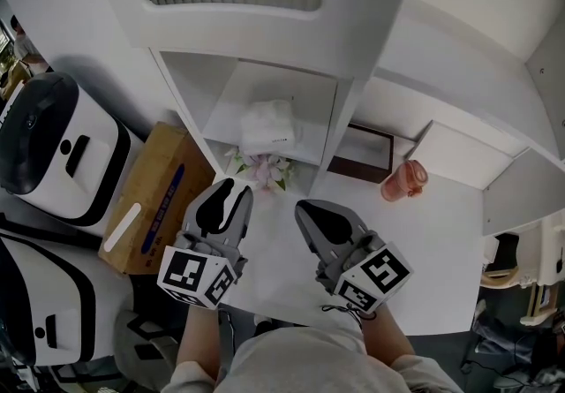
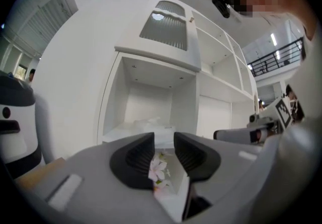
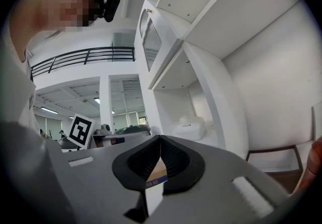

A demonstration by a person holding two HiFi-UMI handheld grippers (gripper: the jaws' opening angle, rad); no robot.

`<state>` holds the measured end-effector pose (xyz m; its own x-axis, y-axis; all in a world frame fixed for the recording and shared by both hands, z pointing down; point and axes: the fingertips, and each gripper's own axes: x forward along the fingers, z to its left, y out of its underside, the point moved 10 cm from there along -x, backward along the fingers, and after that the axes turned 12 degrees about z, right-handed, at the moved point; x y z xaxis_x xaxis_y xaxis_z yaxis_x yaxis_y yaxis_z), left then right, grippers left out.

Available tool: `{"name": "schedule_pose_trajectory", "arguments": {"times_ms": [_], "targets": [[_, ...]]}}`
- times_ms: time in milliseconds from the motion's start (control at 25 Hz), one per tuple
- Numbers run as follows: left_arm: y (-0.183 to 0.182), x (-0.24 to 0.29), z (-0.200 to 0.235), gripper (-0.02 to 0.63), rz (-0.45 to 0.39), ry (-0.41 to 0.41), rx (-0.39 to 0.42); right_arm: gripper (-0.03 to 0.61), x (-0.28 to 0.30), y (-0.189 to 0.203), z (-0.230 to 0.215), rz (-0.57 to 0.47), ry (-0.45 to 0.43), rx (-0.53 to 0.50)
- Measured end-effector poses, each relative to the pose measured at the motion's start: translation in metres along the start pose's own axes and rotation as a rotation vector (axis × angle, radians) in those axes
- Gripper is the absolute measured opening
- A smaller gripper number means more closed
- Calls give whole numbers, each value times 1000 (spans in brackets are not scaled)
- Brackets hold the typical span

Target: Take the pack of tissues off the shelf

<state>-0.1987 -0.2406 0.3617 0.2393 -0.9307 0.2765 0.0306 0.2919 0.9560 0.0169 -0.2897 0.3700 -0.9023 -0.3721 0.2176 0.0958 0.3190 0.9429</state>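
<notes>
Fingers: L gripper apart, empty; R gripper closed, empty. Tissues near shelf front edge: prob. light, soft, slippery wrap; pinch across sides.

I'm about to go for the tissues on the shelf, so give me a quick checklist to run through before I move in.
1. Soft white plastic pack of tissues lies in the open white shelf compartment, with nothing on top of it: ok.
2. Left gripper jaws apart and nothing between the pads: ok.
3. Right gripper ready to grasp: not ok, its jaws are together.
4. Clear approach: not ok, the pink-and-white flowers sit right in front of the compartment, in the left gripper's line.
5. Both grippers short of the shelf, touching nothing: ok.
6. Left jaw gap wide enough for the pack: cannot tell.
</notes>
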Motion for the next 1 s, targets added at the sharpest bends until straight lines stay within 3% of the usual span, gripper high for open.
{"name": "schedule_pose_trajectory", "arguments": {"times_ms": [240, 1000], "targets": [[3, 19, 16, 149, 21, 16, -45, 3, 1, 1, -6, 5, 9, 9], [4, 76, 36, 199, 100, 5, 9, 3, -5, 2, -27, 4, 82, 37]]}}
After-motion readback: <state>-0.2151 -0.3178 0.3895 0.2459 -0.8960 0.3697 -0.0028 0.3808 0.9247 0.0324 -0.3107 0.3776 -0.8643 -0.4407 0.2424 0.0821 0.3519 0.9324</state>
